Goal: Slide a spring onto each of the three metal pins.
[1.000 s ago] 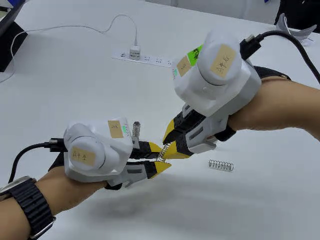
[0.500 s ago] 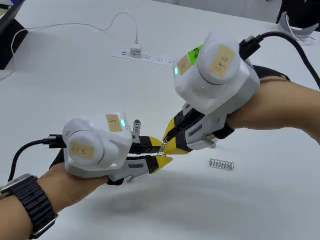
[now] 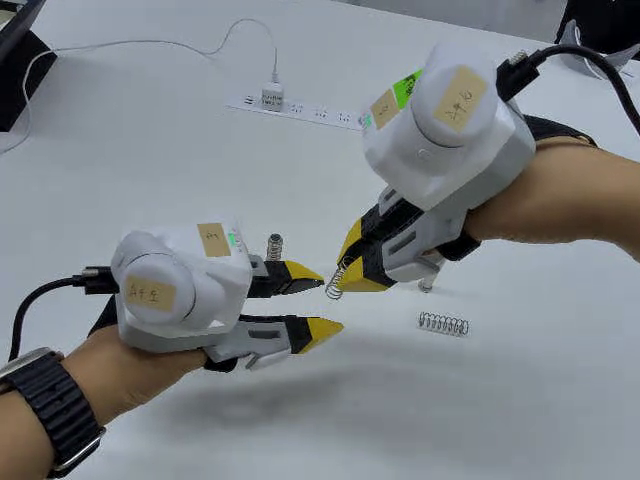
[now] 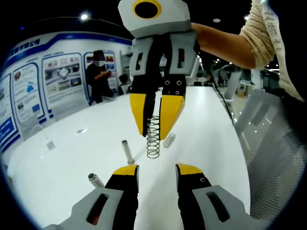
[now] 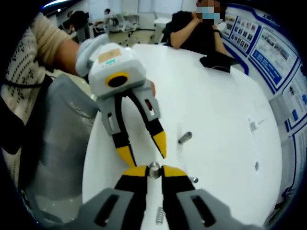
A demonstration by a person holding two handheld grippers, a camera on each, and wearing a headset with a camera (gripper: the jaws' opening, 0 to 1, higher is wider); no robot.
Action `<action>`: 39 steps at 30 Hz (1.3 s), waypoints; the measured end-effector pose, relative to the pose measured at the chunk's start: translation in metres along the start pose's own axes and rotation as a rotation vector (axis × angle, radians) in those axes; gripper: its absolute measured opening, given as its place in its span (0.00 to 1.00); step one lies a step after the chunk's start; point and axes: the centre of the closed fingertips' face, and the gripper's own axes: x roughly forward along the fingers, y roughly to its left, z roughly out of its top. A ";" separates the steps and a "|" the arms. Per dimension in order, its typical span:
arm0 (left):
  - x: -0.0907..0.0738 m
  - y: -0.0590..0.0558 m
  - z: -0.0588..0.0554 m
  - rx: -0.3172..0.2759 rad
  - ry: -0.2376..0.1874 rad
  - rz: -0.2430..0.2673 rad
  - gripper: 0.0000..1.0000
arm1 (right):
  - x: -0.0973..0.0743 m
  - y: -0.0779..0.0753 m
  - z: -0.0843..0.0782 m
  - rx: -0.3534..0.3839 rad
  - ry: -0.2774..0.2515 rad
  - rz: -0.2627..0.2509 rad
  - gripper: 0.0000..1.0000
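The right gripper (image 4: 154,128) pinches a spring (image 4: 152,141) by its upper end. Its jaws are clamped on it, and the coil hangs free below the tips. The left gripper (image 4: 157,168) faces it with jaws spread and nothing between them, the dangling coil just ahead of its tips. Slightly left of those tips stands a bare pin (image 4: 126,151), near the hanging coil but apart from it. Close beside the left gripper's left jaw stands a loaded pin (image 3: 274,246), a spring already around it. Beyond the right gripper a loose spring (image 3: 443,323) lies flat on the white table (image 3: 150,150).

This looks like the second pin's turn; I cannot make out a third pin. The next move calls for bringing the coil's open lower end over the bare pin's top, keeping it in line with the pin, then lowering and letting go.
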 end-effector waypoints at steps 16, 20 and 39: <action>-0.028 0.017 -0.012 -0.077 -0.009 0.093 0.45 | -0.020 -0.032 -0.014 0.046 0.017 -0.070 0.12; -0.032 0.020 -0.014 -0.086 -0.012 0.111 0.47 | -0.020 -0.040 -0.016 0.046 0.030 -0.076 0.12; -0.047 0.031 -0.021 -0.120 -0.004 0.176 0.57 | -0.004 -0.070 -0.034 0.084 0.094 -0.073 0.12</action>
